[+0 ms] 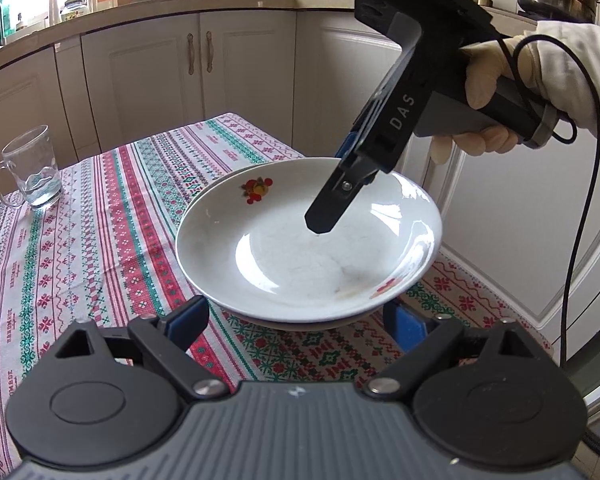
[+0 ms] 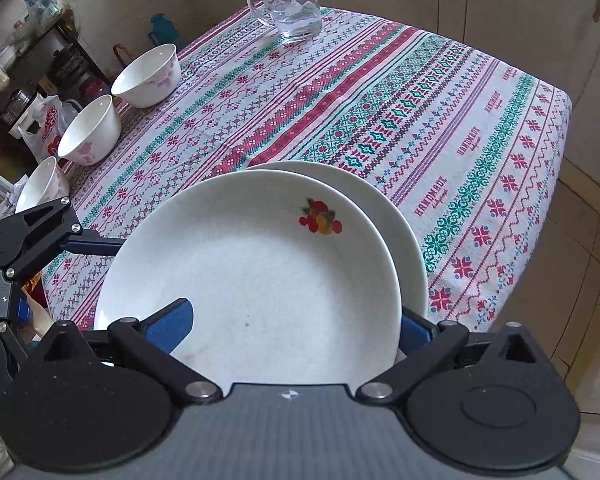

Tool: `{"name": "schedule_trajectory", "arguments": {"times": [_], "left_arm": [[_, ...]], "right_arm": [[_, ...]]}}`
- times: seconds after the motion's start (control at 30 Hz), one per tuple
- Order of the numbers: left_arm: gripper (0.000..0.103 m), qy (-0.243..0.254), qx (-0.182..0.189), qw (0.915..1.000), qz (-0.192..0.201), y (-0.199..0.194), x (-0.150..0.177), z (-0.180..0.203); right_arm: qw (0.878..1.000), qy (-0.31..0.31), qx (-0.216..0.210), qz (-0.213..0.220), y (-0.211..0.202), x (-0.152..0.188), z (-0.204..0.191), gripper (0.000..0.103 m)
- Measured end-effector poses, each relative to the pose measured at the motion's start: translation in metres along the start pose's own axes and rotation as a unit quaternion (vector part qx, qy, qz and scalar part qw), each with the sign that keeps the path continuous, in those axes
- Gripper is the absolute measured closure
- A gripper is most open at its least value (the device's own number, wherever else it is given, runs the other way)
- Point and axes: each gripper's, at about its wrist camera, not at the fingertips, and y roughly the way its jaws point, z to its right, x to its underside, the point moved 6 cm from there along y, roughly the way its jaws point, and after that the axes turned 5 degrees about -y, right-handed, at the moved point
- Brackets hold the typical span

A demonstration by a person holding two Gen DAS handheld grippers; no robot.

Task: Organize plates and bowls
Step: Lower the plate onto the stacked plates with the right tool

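A white plate with fruit decals [image 1: 300, 248] [image 2: 252, 264] lies slightly off-centre on a second white plate [image 2: 404, 236] [image 1: 292, 326] on the patterned tablecloth. My right gripper [image 1: 334, 186] [image 2: 292, 328], held by a gloved hand [image 1: 496, 76], points steeply down and straddles the top plate's rim, one finger inside and one outside, open. My left gripper [image 1: 296, 322] [image 2: 60, 276] is open at the stack's opposite edge, with its fingers beside and under the rims. Three white bowls [image 2: 148, 76] [image 2: 90, 132] [image 2: 44, 186] stand in a row along the table's edge.
A glass mug [image 1: 30, 168] [image 2: 288, 2] with a little water stands near the far corner. The table edge [image 2: 556, 184] drops off close to the plates. White cabinets [image 1: 148, 80] and a cluttered counter lie beyond the table.
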Motion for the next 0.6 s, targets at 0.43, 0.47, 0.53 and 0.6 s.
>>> {"name": "schedule_trajectory", "arguments": {"times": [0.43,0.47,0.53,0.6], "left_arm": [[0.009,-0.003,0.002,1.0,0.002,0.0,-0.001,-0.001],[0.009,-0.003,0.001,1.0,0.002,0.0,-0.001,-0.001],[0.009,-0.005,0.001,1.0,0.003,-0.001,-0.002,-0.001],[0.009,-0.004,0.001,1.0,0.005,-0.001,-0.003,-0.001]], "right_arm": [[1.0,0.001,0.011,-0.005,-0.008,0.004,-0.002,0.0],[1.0,0.0,0.013,-0.006,-0.009,0.004,-0.002,0.0],[1.0,-0.001,0.016,-0.007,-0.01,0.005,-0.003,0.0],[1.0,0.0,0.02,-0.006,-0.013,0.006,-0.003,0.0]]}}
